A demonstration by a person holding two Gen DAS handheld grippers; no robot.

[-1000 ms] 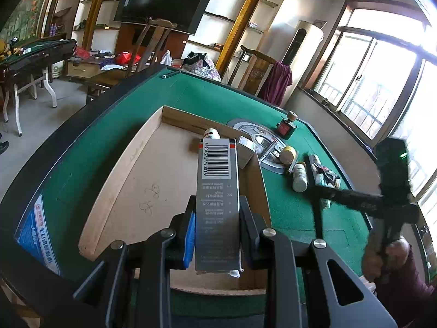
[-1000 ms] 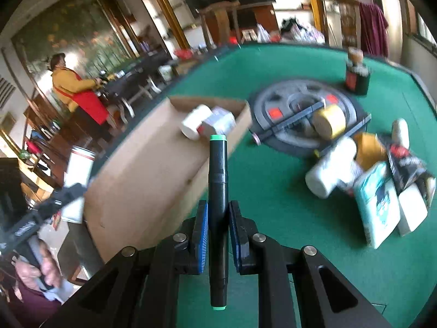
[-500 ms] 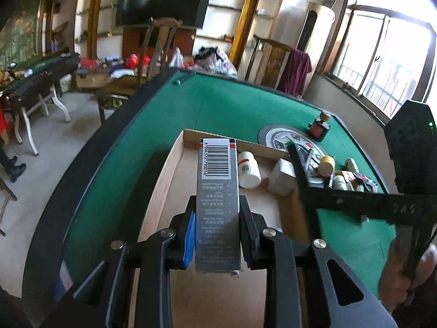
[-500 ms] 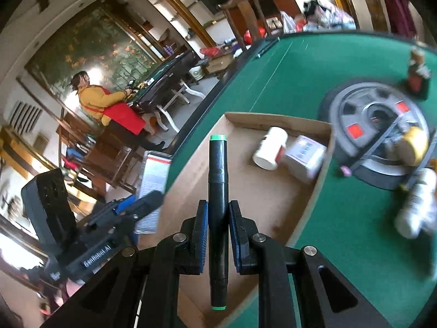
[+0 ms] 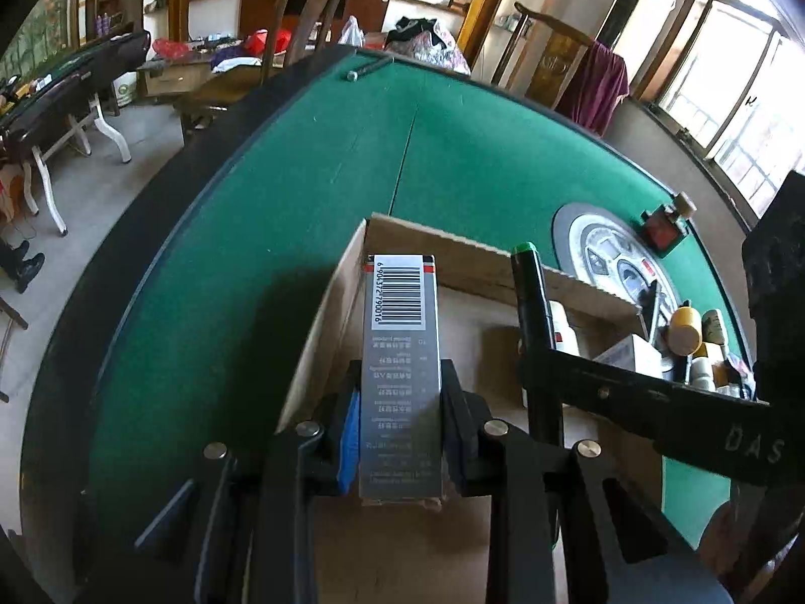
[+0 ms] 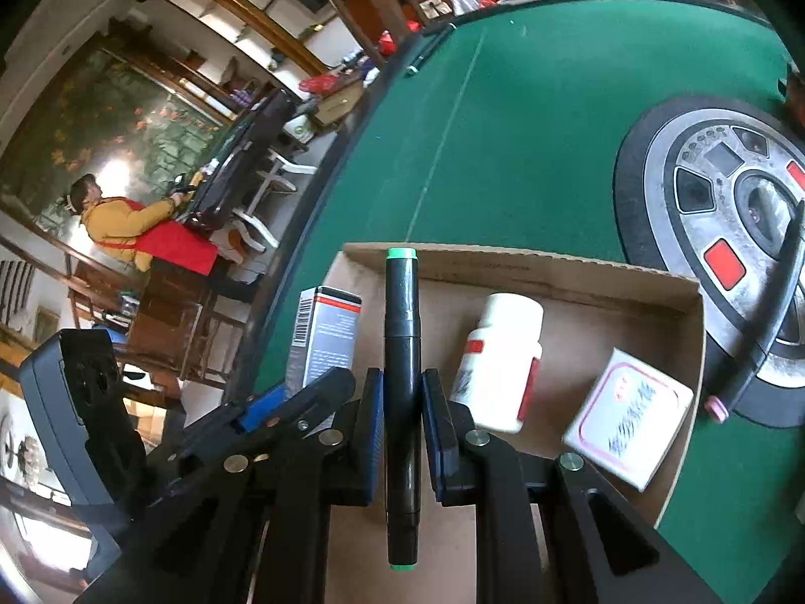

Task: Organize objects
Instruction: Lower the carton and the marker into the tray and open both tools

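Hovering over the tray (image 5: 327, 322), both grippers carry cargo: the left gripper (image 5: 400, 433) is clamped on a grey box (image 5: 402, 362) with its barcode end forward, at centre frame of the left view; the right gripper (image 6: 402, 428) is clamped on a black marker (image 6: 402, 352) with green caps, at centre of the right view. Changed within the last second: both tools have swung from above the green table (image 5: 302, 191) to above the tray, and now sit side by side, the marker just right of the box in the left view, the box at left centre of the right view. Tray contents: one white bottle (image 6: 498, 367) and one small white carton (image 6: 629, 428), both lying in the right half of the right view, near the tray's far wall. Remaining loose: a cluster of small items (image 5: 699, 337) at the right edge of the left view, beside the round centre plate (image 6: 729, 201). Assessment: both pieces look placed for release, probably into the bare cardboard left of the bottle; neither has been let go, and whether either touches the tray floor cannot be told. Risk: the tools are close enough to knock each other on opening.
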